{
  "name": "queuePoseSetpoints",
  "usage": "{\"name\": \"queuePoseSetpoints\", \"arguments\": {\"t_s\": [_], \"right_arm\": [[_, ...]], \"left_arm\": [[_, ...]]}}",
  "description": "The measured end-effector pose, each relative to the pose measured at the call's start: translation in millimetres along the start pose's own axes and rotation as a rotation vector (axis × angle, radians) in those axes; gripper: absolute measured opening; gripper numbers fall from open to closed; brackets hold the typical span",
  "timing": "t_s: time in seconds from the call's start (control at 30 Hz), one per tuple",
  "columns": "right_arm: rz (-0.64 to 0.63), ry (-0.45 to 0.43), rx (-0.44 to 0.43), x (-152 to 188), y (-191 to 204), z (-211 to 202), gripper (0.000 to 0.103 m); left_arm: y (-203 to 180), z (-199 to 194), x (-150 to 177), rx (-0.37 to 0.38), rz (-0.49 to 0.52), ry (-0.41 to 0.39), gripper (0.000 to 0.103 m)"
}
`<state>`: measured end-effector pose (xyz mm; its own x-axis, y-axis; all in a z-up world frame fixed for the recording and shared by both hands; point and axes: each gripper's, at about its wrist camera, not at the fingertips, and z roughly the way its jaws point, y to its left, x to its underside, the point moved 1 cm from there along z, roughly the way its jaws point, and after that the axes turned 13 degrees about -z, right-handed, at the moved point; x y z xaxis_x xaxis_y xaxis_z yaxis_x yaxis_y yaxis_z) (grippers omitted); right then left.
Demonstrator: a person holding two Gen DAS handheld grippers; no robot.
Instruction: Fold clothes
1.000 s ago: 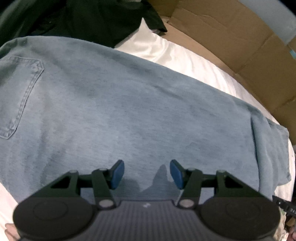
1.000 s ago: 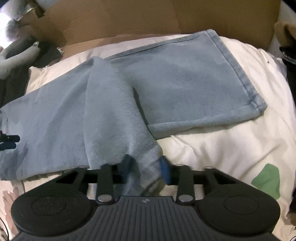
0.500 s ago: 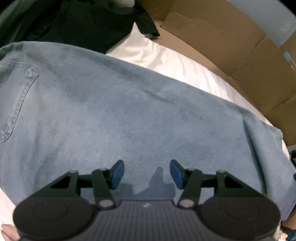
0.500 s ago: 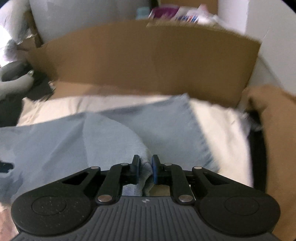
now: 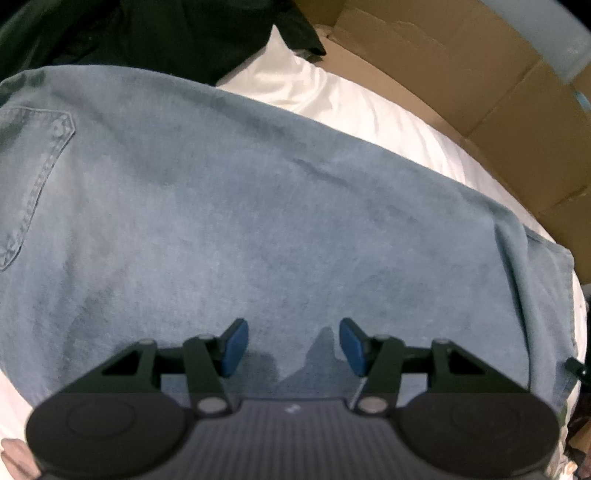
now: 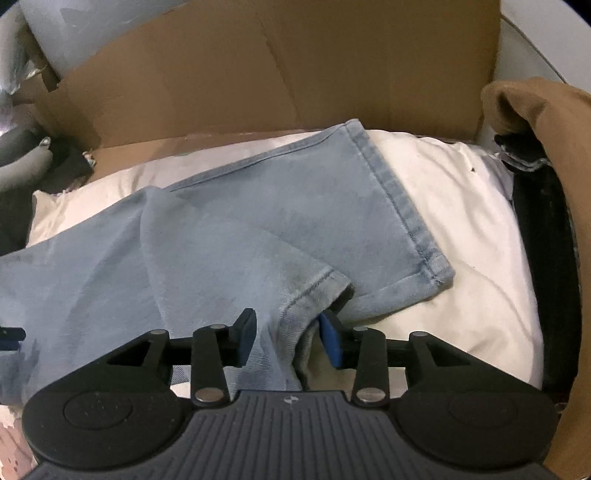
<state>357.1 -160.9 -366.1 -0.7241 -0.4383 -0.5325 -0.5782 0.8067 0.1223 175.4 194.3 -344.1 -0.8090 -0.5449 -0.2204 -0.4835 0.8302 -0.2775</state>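
- The light-blue jeans (image 6: 229, 236) lie flat on the white bedding (image 6: 461, 229), legs running lengthwise toward the hemmed cuffs (image 6: 402, 214) near the cardboard (image 6: 280, 70).
- Faded denim; a back pocket (image 5: 33, 177) shows at the waist end; one leg lies folded over the other.
- The right claw (image 6: 286, 338) has just been opening; the cuff edge sits loose between its pads.
- The left claw (image 5: 291, 347) hovers wide over the denim, holding nothing.
- Dark clothes (image 5: 155, 33) lie beyond the waist.

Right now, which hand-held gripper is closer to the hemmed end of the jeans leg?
Right. The right hand-held gripper has just been opening, with the hem of the jeans loosely between its pads. The left hand-held gripper hovers open over the seat, near the back pocket.
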Motion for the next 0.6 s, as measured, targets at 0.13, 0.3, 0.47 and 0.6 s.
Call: {"name": "queuePoseSetpoints", "arguments": {"t_s": [0.13,0.3,0.47,0.6], "right_arm": [[0.094,-0.014,-0.003,-2.4,-15.7,-0.2,0.045],[0.244,-0.012,-0.053,-10.5,-35.6,3.3,0.045],[0.259,0.005,-0.034,-16.9,-40.7,16.2,0.046],[0.296,0.041,-0.011,-11.9,-46.3,30.0,0.046]], "left_arm": [[-1.4,0.7,1.1,0.000,0.012,0.005,0.058],[0.1,2.9,0.8,-0.005,0.014,0.008,0.058],[-0.6,5.2,3.4,-0.012,0.021,0.015,0.058],[-1.2,5.7,4.9,-0.016,0.024,0.017,0.058]]}}
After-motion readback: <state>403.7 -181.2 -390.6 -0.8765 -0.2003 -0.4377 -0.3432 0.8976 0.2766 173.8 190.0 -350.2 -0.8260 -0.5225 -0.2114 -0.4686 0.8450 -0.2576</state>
